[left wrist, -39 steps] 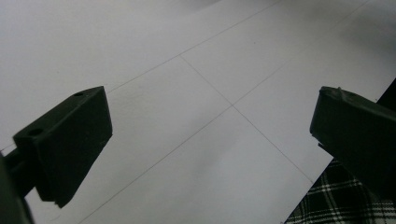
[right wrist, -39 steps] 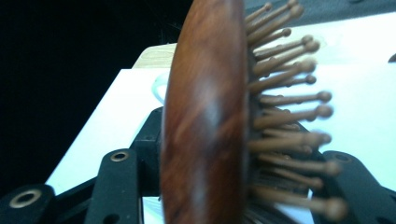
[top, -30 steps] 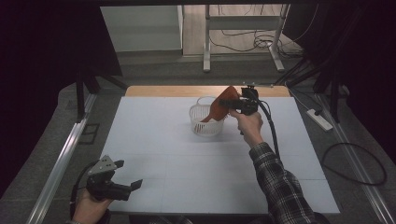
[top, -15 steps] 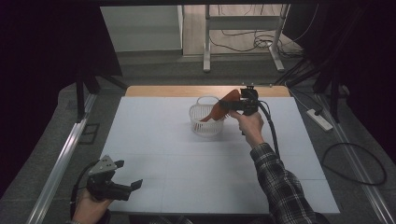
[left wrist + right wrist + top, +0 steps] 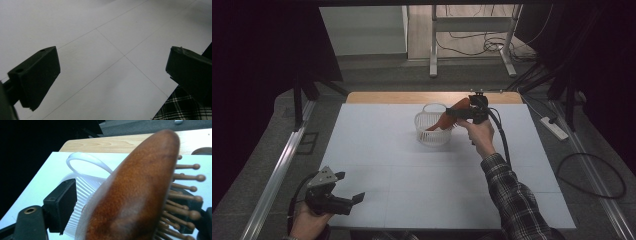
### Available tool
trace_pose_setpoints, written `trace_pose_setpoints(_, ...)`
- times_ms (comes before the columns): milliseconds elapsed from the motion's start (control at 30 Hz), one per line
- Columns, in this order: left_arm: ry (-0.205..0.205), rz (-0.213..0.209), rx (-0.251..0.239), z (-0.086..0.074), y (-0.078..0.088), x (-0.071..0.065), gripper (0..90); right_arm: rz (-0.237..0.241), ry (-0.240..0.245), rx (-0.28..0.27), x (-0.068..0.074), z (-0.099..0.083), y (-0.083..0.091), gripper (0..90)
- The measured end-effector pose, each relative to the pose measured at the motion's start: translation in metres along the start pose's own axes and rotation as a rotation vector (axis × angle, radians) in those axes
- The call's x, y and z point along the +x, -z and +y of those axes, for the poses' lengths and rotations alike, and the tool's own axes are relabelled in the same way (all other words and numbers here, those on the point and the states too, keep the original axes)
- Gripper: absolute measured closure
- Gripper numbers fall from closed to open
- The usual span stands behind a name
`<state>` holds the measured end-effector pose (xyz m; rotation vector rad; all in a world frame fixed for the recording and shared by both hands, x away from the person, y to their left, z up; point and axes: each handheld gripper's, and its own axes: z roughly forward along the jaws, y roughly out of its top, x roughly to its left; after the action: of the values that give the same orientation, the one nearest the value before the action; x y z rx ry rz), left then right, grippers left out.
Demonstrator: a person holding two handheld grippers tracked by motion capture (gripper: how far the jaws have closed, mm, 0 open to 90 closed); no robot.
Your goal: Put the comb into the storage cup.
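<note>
In the high view, near the top middle, the right gripper (image 5: pixel 457 113) held a brown wooden hairbrush (image 5: pixel 451 116) over a white basket (image 5: pixel 432 131) on the table (image 5: pixel 412 165); its jaws had just been opening. At the bottom left, the left gripper (image 5: pixel 348 190) rested, jaws wide. In the left gripper view, nothing sat between its jaws. In the right gripper view, the hairbrush (image 5: pixel 135 192) leaned in the basket (image 5: pixel 82 192), loose on the left side. This looked like the letting-go step; next, pull the gripper away.

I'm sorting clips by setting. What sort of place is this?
Probably a lab recording bench: a white-covered table ringed by black curtains, with loose cables on the floor.
</note>
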<state>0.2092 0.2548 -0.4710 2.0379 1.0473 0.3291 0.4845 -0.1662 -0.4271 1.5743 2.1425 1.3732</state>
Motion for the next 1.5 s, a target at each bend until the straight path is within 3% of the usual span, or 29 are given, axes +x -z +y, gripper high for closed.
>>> trace_pose_setpoints(700,-0.002,0.0,0.004,0.0,0.0,0.0,0.2,-0.022,0.074,-0.011,0.002,0.003,0.009,11.3)
trace_pose_setpoints(1500,-0.002,0.003,0.004,0.0,0.0,-0.001,0.2,-0.072,0.251,0.045,0.015,0.001,0.02,1.1)
